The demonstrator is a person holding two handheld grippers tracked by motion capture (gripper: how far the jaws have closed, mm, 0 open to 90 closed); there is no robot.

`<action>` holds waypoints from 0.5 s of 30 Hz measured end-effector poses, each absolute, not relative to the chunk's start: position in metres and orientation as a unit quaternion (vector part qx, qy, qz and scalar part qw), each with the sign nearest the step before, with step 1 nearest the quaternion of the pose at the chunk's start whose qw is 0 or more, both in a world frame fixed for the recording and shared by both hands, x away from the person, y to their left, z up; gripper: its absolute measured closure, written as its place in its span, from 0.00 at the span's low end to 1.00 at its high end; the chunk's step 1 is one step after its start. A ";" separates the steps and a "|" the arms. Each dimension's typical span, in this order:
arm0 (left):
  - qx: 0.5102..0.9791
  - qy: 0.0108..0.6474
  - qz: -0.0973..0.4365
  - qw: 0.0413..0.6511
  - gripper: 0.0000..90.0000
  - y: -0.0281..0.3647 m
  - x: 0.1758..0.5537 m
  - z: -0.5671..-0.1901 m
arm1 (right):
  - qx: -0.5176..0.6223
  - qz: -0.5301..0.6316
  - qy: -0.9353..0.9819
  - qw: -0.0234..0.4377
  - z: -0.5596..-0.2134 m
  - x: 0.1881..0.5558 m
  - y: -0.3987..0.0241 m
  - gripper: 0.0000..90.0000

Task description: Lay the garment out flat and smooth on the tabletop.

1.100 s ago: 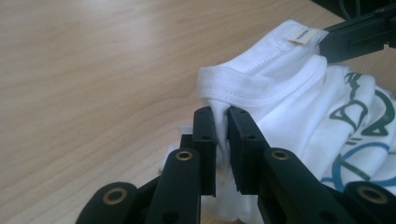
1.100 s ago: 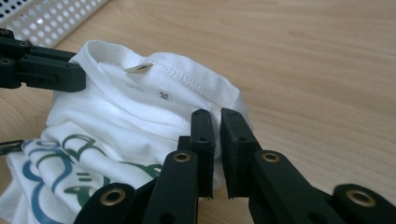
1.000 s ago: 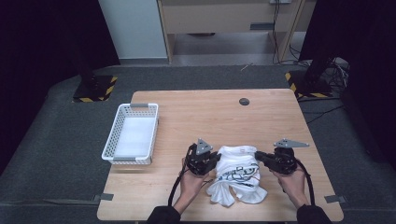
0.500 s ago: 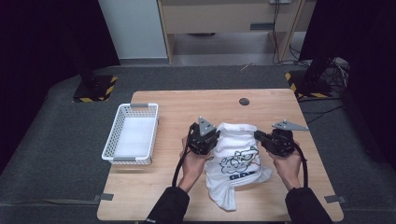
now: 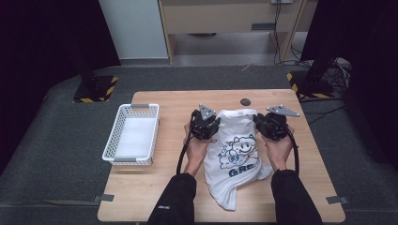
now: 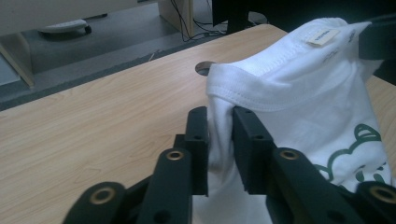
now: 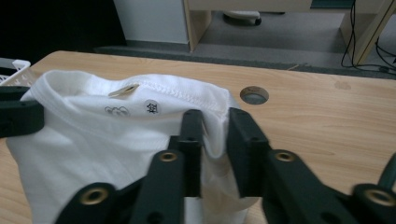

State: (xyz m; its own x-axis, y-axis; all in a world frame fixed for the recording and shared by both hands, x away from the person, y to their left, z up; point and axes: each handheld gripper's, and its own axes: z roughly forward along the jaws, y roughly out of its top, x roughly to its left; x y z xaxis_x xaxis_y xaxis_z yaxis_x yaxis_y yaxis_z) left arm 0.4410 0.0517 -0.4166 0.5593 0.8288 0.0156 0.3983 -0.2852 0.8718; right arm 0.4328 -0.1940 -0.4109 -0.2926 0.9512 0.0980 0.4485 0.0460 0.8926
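Note:
A white T-shirt [image 5: 234, 150] with a cartoon cloud print hangs stretched between my two grippers, its hem trailing on the wooden table [image 5: 159, 197]. My left gripper [image 5: 216, 123] pinches the shirt's left shoulder; in the left gripper view the cloth [image 6: 303, 93] fills the narrow gap of the left gripper [image 6: 219, 116] and touches both pads. My right gripper [image 5: 257, 123] holds the other shoulder, with the fabric [image 7: 116, 140] bunched inside the right gripper [image 7: 215, 119]. Both pairs of jaws have just been opening a little, with the cloth still between them.
A white plastic basket [image 5: 110, 140] stands at the table's left edge. A round cable hole [image 5: 245, 101] lies just beyond the collar. Bare wood lies to the left [image 6: 93, 116] and right [image 7: 327, 121] of the shirt. Dark floor surrounds the table.
Both hands have moved away from the person and upward, drawing the crumpled shirt out lengthwise so that its print now faces up.

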 end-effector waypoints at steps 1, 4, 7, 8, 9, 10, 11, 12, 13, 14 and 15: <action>0.766 0.399 0.244 0.441 0.81 0.053 0.440 -0.417 | 0.523 0.455 0.665 0.280 -0.412 0.431 -0.196 0.73; 0.766 0.405 0.241 0.438 0.71 0.059 0.435 -0.417 | 0.513 0.479 0.659 0.271 -0.413 0.425 -0.204 0.58; 0.759 0.421 0.256 0.425 0.64 0.061 0.426 -0.413 | 0.502 0.489 0.662 0.265 -0.413 0.416 -0.211 0.44; 0.759 0.421 0.256 0.425 0.60 0.061 0.426 -0.413 | 0.498 0.491 0.663 0.267 -0.414 0.412 -0.214 0.40; 0.756 0.422 0.279 0.414 0.54 0.062 0.419 -0.410 | 0.493 0.492 0.666 0.266 -0.414 0.409 -0.216 0.37; 0.756 0.422 0.279 0.414 0.50 0.062 0.419 -0.410 | 0.493 0.492 0.666 0.266 -0.414 0.409 -0.216 0.37; 0.758 0.419 0.294 0.405 0.46 0.062 0.411 -0.407 | 0.489 0.494 0.668 0.264 -0.415 0.402 -0.221 0.29; 0.758 0.419 0.294 0.405 0.45 0.062 0.411 -0.407 | 0.489 0.494 0.668 0.264 -0.415 0.402 -0.221 0.29; 0.759 0.416 0.296 0.404 0.45 0.063 0.405 -0.405 | 0.492 0.492 0.667 0.267 -0.416 0.399 -0.223 0.27; 0.760 0.414 0.295 0.405 0.42 0.063 0.401 -0.405 | 0.491 0.487 0.668 0.273 -0.417 0.394 -0.225 0.26; 0.764 0.411 0.286 0.406 0.37 0.064 0.393 -0.404 | 0.489 0.490 0.673 0.263 -0.419 0.387 -0.231 0.22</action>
State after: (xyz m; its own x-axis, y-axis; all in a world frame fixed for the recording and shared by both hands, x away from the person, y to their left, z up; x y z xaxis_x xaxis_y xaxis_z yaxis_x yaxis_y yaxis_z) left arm 0.3927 0.0638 -0.4045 0.4978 0.8611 0.1033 0.3961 -0.3318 0.8562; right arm 0.3872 -0.2313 -0.4189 -0.3847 0.9144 0.1256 0.4000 0.0425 0.9155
